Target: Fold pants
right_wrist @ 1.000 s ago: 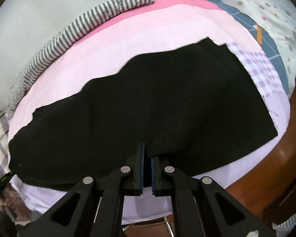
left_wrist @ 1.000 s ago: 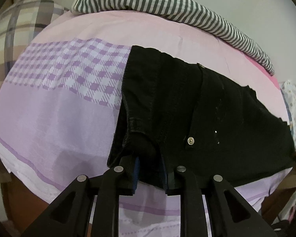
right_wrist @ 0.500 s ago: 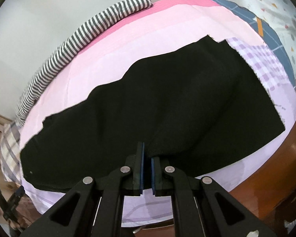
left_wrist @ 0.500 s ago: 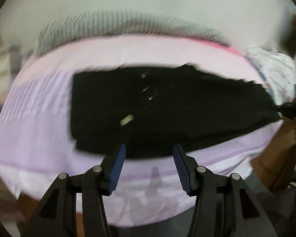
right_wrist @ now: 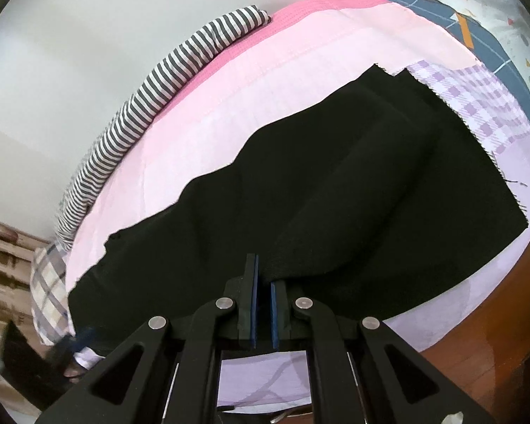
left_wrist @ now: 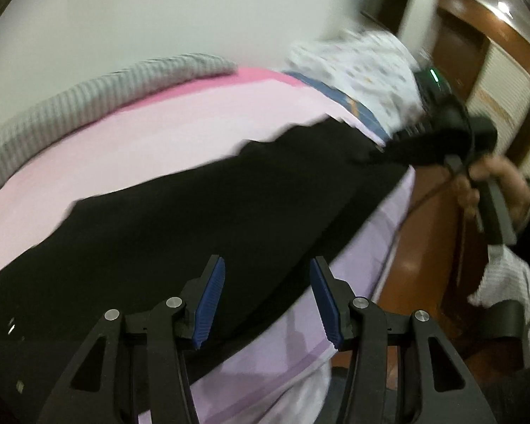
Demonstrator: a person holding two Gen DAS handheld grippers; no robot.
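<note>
Pinching the pants (right_wrist: 335, 183), right tool (right_wrist: 263, 304) clamped.

Pink-and-lilac bed (right_wrist: 265, 81) under black pants (right_wrist: 335, 194), striped cloth (right_wrist: 180, 67) along far edge.

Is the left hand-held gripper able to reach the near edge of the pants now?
Probably yes. The left hand-held gripper is open, hovering over the pants, and nothing lies between its fingers and the near edge on the bed sheet.

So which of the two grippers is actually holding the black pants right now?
The right gripper: its blue-padded fingers are shut on the near edge of the black pants. The left gripper hangs open, nothing between its fingers.
</note>
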